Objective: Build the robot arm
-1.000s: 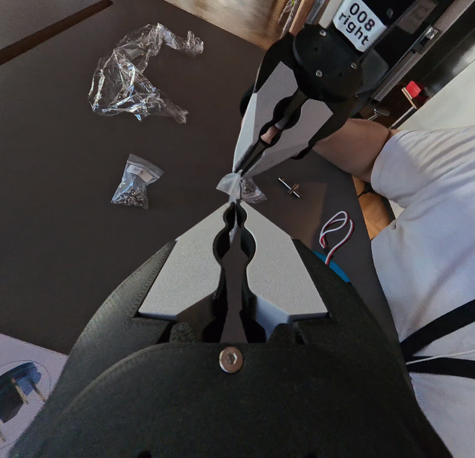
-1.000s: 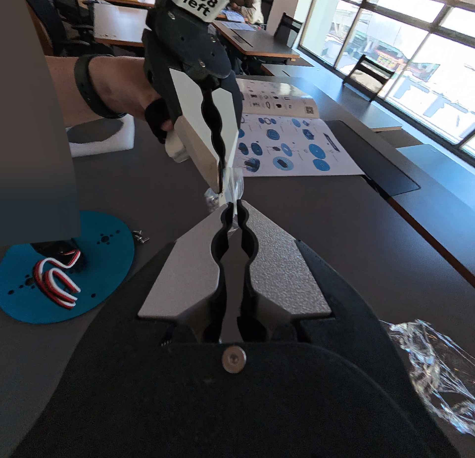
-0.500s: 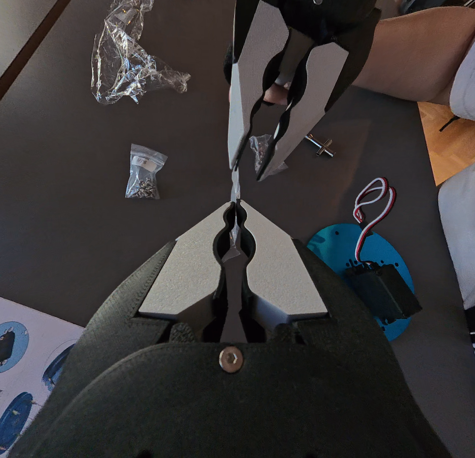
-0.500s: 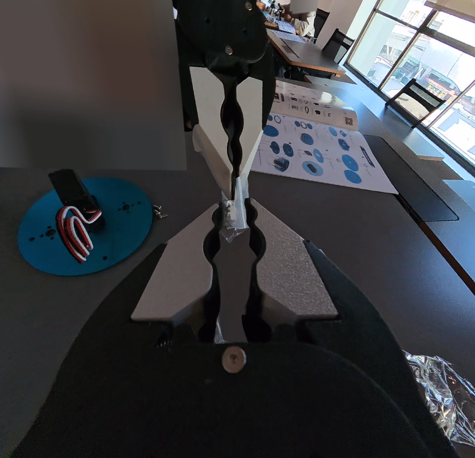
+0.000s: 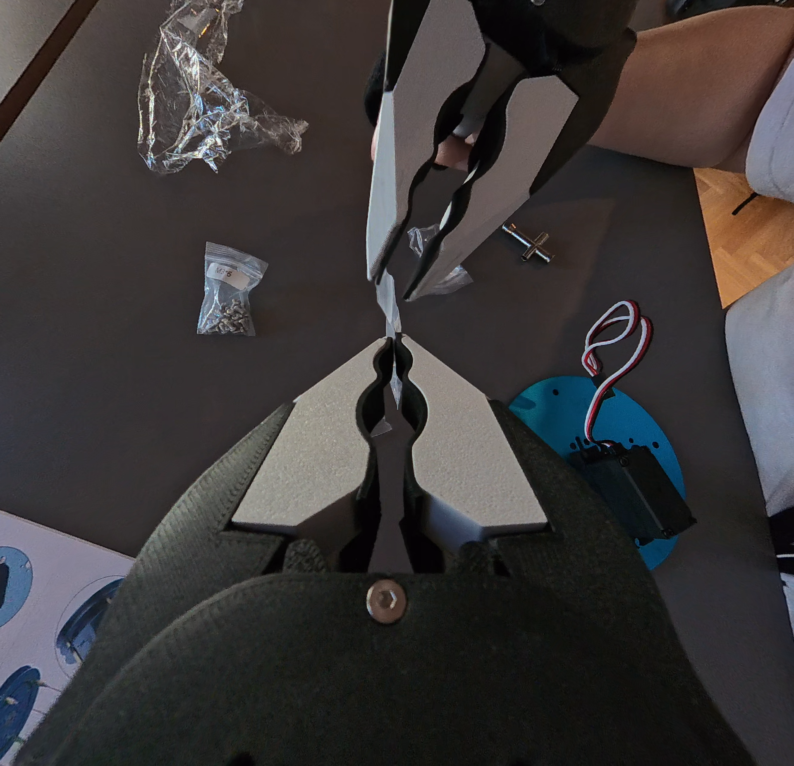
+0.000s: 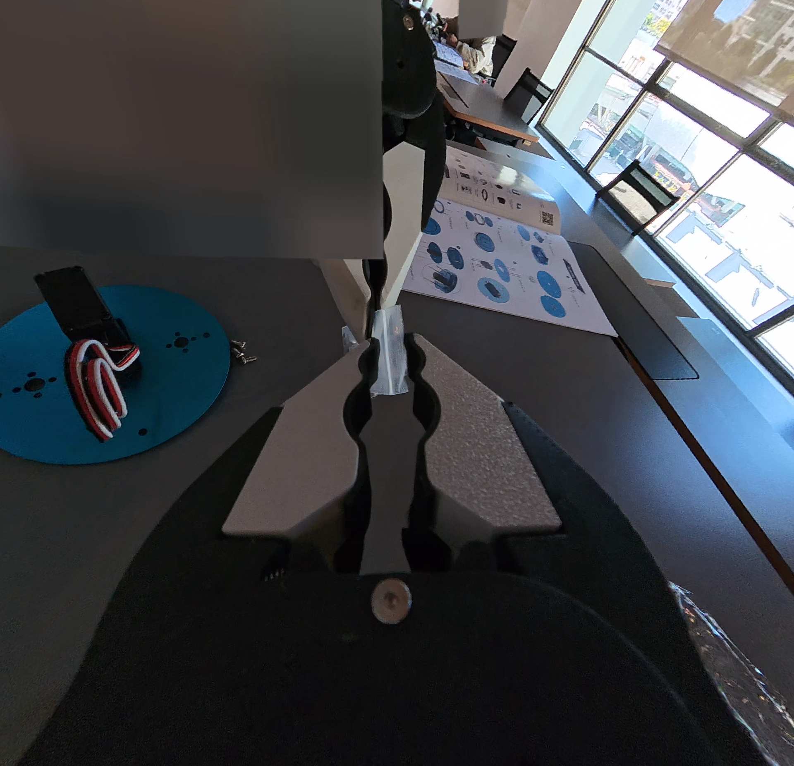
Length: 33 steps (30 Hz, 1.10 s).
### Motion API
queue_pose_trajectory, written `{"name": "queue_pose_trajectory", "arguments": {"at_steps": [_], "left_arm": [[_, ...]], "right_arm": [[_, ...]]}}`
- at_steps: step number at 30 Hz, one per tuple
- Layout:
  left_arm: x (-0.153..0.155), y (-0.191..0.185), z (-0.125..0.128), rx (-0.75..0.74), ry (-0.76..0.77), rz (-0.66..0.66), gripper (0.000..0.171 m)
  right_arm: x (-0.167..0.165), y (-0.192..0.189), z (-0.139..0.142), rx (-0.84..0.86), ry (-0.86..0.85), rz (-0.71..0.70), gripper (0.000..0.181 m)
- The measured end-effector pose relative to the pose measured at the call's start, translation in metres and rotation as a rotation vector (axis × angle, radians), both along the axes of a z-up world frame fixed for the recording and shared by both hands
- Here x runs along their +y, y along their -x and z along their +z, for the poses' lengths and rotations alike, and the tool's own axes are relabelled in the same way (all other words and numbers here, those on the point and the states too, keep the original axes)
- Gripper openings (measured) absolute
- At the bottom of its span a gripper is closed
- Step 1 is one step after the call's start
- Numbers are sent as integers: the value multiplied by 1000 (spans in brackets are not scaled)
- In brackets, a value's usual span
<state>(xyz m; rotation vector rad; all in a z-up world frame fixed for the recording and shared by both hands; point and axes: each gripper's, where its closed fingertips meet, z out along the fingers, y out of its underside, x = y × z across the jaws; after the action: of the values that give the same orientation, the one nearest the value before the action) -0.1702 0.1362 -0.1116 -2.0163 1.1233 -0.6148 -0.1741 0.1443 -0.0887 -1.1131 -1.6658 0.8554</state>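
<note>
My left gripper (image 5: 393,342) is shut on a small clear plastic bag piece (image 5: 389,305), which sticks out past its tips. My right gripper (image 5: 391,287) faces it from the far side, open, with its fingertips on either side of the plastic's free end. In the right wrist view the clear piece (image 6: 389,358) hangs between the spread fingers of my right gripper (image 6: 393,341). My left gripper (image 6: 378,311) pinches its top from above, partly hidden by a blurred patch. Another small clear bag (image 5: 429,240) shows behind the right gripper's fingers, low by the dark table (image 5: 107,380).
A bag of screws (image 5: 225,294), crumpled cellophane (image 5: 202,101) and a cross-shaped metal tool (image 5: 530,244) lie on the table. A blue disc (image 6: 172,380) carries a black servo (image 6: 73,302) with red and white wires. Loose screws (image 6: 242,352) and an instruction sheet (image 6: 494,264) lie nearby. Only a small space, under 4 cm, lies between the two pairs of fingers.
My right gripper has opened and let go of the plastic, which my left gripper still pinches. Both views have swung, bringing the blue disc and servo more fully into view.
</note>
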Motion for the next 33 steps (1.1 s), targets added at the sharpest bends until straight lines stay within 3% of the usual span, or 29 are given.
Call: {"name": "queue_pose_trajectory", "arguments": {"at_steps": [9, 13, 17, 27, 33], "left_arm": [[10, 8, -1, 33, -16, 72, 0], [36, 39, -6, 217, -160, 251, 0], [46, 59, -6, 365, -262, 344, 0], [44, 52, -3, 383, -292, 330, 0], [39, 39, -4, 344, -279, 294, 0]], "right_arm": [[4, 1, -2, -9, -93, -40, 11], [26, -2, -1, -4, -213, -165, 13], [24, 1, -3, -10, -250, -175, 15], [22, 5, -7, -18, -509, -202, 37], [19, 7, 6, 53, -697, -241, 51]]}}
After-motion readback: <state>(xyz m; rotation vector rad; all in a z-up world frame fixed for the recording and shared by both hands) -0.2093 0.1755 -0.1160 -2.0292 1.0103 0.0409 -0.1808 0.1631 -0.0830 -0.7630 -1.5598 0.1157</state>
